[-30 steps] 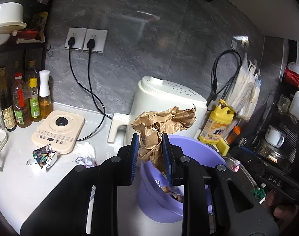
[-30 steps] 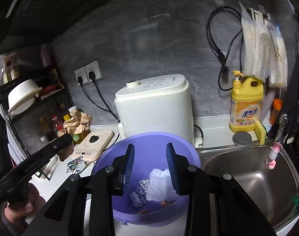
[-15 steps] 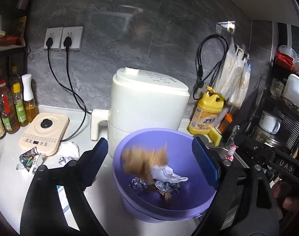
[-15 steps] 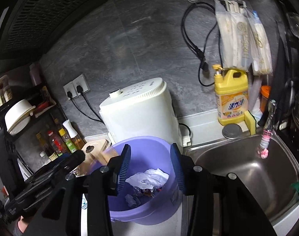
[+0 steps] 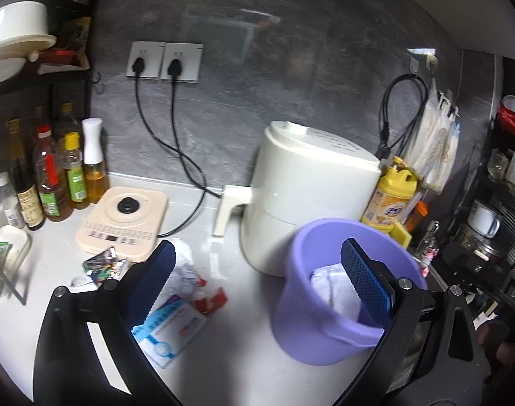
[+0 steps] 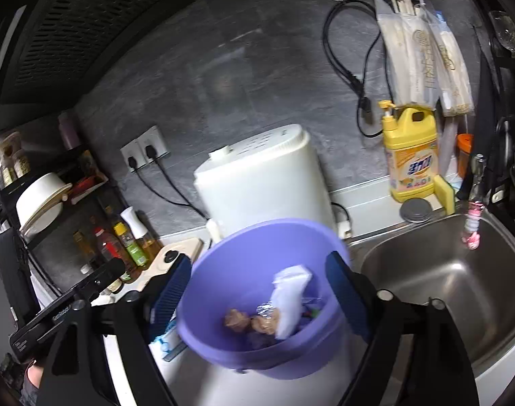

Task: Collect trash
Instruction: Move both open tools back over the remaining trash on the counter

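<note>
A purple bucket (image 5: pixel 308 321) stands on the white counter in front of the air fryer. Inside the bucket (image 6: pixel 244 270) lie crumpled brown paper (image 6: pixel 237 319), a white wad (image 6: pixel 289 297) and foil scraps. My left gripper (image 5: pixel 256 243) is empty, its jaws opening wide, and it hangs over the counter left of the bucket. Below it lie a foil wrapper (image 5: pixel 105 264), white crumpled paper (image 5: pixel 183 264), a red-and-white wrapper (image 5: pixel 210 299) and a blue-and-white packet (image 5: pixel 169 328). My right gripper (image 6: pixel 257 257) has its jaws opening; the bucket shows between them, but the pads do not press on it.
A white air fryer (image 5: pixel 308 196) stands behind the bucket. A beige touch-panel appliance (image 5: pixel 122 223) and several sauce bottles (image 5: pixel 54 182) fill the counter's left. Two cords run to the wall sockets (image 5: pixel 164 61). A steel sink (image 6: pixel 443 287) and a yellow detergent bottle (image 6: pixel 411 159) are on the right.
My left gripper opened and dropped the brown paper into the bucket, then swung left over the counter trash. My right gripper's jaws spread wide, and the bucket now looks tilted and blurred.
</note>
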`<action>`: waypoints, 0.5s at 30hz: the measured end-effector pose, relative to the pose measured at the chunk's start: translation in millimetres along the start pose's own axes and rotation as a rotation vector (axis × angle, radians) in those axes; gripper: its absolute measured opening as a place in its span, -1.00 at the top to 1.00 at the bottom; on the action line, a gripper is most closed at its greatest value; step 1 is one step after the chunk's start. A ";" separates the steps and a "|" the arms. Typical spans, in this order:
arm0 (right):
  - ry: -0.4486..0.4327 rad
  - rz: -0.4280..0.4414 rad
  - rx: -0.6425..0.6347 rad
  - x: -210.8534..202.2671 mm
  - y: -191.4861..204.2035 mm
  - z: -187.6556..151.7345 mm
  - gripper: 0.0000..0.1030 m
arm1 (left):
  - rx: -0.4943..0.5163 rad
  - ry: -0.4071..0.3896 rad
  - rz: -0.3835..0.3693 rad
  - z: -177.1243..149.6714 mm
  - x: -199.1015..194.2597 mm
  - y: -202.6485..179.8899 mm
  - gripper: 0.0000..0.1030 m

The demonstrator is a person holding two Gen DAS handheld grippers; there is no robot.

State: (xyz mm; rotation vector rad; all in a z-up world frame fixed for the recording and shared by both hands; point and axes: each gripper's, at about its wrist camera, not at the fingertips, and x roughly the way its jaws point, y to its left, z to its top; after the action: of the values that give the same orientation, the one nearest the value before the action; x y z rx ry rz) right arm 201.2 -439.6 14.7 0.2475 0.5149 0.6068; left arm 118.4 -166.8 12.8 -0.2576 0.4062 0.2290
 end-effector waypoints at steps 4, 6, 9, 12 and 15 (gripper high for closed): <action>-0.014 0.012 -0.020 -1.7 22.7 -10.9 -0.69 | 0.017 0.004 0.036 -2.8 -13.2 27.4 -0.89; -0.011 0.020 -0.031 -1.2 33.5 -17.1 -0.70 | 0.015 0.004 0.053 -5.0 -21.9 44.7 -0.89; 0.004 0.024 -0.041 2.7 50.6 -27.0 -0.70 | -0.002 0.006 0.067 -7.2 -31.0 65.7 -0.89; 0.012 0.034 -0.057 7.8 69.6 -33.2 -0.70 | -0.002 0.011 0.090 -7.2 -36.1 86.7 -0.89; 0.020 0.046 -0.069 11.8 87.6 -40.2 -0.70 | -0.018 0.018 0.104 -7.4 -39.0 111.4 -0.89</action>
State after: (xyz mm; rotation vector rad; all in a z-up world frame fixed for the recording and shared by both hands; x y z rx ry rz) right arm 146.3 -359.8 8.3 0.1882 0.5077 0.6715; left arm 50.9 -70.5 0.2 -0.2563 0.4356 0.3325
